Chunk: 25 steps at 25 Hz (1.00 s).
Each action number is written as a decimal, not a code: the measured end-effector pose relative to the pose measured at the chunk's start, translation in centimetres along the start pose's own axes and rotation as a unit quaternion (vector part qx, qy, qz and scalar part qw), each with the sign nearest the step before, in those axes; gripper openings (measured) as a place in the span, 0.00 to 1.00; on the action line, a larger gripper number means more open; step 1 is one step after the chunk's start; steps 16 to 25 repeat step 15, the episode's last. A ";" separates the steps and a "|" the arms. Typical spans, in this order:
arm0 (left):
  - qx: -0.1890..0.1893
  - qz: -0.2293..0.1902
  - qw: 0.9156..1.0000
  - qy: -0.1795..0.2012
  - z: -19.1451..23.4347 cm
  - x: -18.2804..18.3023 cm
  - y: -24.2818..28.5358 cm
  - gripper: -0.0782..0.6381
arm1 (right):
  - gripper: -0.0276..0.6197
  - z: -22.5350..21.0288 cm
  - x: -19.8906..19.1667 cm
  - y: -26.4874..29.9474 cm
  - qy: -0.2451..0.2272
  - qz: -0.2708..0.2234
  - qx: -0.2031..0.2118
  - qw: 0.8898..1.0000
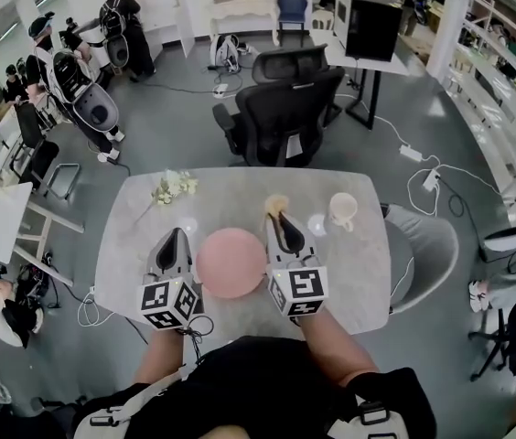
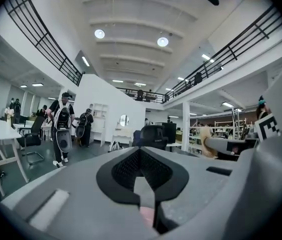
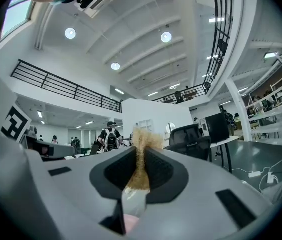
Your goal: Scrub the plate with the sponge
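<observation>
The right gripper [image 1: 282,219] has its jaws clamped on the tan sponge [image 3: 142,154], which pokes past their tips. The left gripper [image 1: 174,236] has its jaws pressed together, empty. The pink plate [image 1: 231,262] sits between the two grippers.

Right gripper [image 3: 141,173] jaws clamped on tan sponge [image 3: 141,145]; frayed sponge edge pokes past tips; black office chair [image 3: 191,137] beyond.

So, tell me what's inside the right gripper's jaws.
A tan sponge, pinched in the right gripper, its frayed top poking past the tips. The jaws cover its lower end, so how deep it sits cannot be seen.
</observation>
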State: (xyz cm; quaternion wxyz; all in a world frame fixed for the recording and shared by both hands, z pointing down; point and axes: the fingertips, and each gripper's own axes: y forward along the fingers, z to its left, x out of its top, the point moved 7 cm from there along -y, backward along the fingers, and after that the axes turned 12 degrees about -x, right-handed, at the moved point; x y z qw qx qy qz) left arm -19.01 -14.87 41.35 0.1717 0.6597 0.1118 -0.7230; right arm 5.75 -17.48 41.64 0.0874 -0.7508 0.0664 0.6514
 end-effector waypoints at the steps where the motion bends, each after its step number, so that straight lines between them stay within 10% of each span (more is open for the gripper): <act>1: -0.001 0.003 1.000 0.004 -0.1 0.0 0.0 0.12 | 0.12 0.0 0.0 -0.2 -0.001 0.000 -0.001 1.000; 25: -0.001 0.018 1.000 -0.005 -0.3 -0.7 -0.7 0.12 | 0.12 0.5 -0.8 -1.3 0.004 0.014 0.008 1.000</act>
